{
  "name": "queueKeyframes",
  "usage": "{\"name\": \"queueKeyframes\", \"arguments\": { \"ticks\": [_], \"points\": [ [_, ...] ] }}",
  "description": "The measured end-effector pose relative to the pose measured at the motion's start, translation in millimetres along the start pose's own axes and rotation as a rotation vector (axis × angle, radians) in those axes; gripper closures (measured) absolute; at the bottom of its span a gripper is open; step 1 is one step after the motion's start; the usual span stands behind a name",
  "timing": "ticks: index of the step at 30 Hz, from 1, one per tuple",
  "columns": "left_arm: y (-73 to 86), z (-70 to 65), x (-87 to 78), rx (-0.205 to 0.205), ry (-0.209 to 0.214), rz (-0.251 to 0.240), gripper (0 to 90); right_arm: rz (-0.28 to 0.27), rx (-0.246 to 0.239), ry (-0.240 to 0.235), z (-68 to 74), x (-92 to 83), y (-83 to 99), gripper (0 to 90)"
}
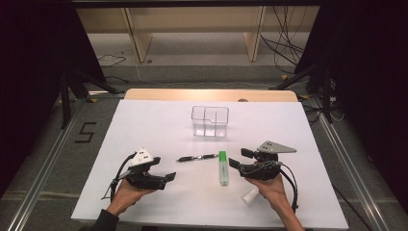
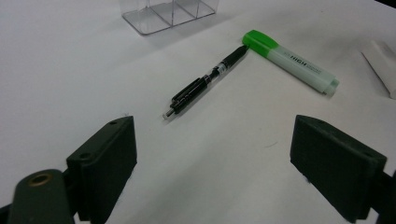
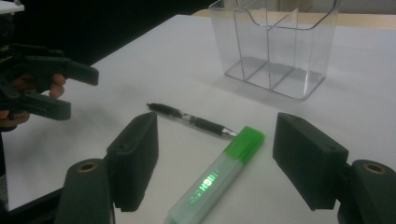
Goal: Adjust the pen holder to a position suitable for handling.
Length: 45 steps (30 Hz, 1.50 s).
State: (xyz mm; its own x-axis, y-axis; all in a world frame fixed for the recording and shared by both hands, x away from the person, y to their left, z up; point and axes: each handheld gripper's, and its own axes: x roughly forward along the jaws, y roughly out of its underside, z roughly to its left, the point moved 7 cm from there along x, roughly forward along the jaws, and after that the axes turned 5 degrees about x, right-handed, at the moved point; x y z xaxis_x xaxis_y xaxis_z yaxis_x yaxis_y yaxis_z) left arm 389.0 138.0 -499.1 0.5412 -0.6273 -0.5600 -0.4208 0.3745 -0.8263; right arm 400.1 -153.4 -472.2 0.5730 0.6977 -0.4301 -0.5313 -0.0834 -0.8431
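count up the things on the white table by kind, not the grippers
black pen: 1
green highlighter: 1
clear divided organiser: 1
small white object by the right hand: 1
total: 4

The green highlighter (image 2: 290, 61) bears the word "HIGH" on its barrel, and a "5" (image 1: 85, 132) marks the floor

A white table (image 1: 144, 125) carries a clear organizer (image 1: 210, 121), pen (image 1: 197, 157), highlighter (image 1: 223, 168).
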Motion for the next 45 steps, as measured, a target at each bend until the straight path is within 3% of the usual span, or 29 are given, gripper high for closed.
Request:
{"name": "queueKeyframes", "arguments": {
  "ticks": [8, 19, 22, 31, 38, 40, 45],
  "points": [
    [-12.3, 1.3, 9.8, 0.035, 0.012, 0.045, 14.2, 0.012, -0.01, 0.001, 5.5, -3.3, 9.1, 29.2],
    [-18.2, 4.7, 23.3, 0.062, 0.019, 0.119, 14.1, 0.007, -0.027, 0.005, 10.8, -11.0, 17.3, 26.8],
    [-18.6, 3.7, 28.7, 0.087, 0.02, 0.153, 14.1, 0.008, -0.025, 0.006, 11.5, -12.7, 20.8, 26.6],
    [-25.7, 7.5, 35.9, 0.094, 0.024, 0.179, 14.1, -0.001, -0.032, 0.015, 14.4, -22.5, 27.9, 26.0],
    [-28.6, 7.3, 45.4, 0.123, 0.038, 0.22, 14.1, -0.001, -0.022, 0.024, 11.5, -27.4, 32.0, 26.0],
    [-31.2, 7.3, 48.0, 0.147, 0.037, 0.232, 14.2, -0.002, -0.027, 0.026, 12.0, -29.0, 32.5, 25.9],
    [-37.2, 7.2, 53.5, 0.153, 0.047, 0.238, 14.2, -0.001, -0.022, 0.027, 11.9, -31.7, 35.8, 25.9]
  ]
}}
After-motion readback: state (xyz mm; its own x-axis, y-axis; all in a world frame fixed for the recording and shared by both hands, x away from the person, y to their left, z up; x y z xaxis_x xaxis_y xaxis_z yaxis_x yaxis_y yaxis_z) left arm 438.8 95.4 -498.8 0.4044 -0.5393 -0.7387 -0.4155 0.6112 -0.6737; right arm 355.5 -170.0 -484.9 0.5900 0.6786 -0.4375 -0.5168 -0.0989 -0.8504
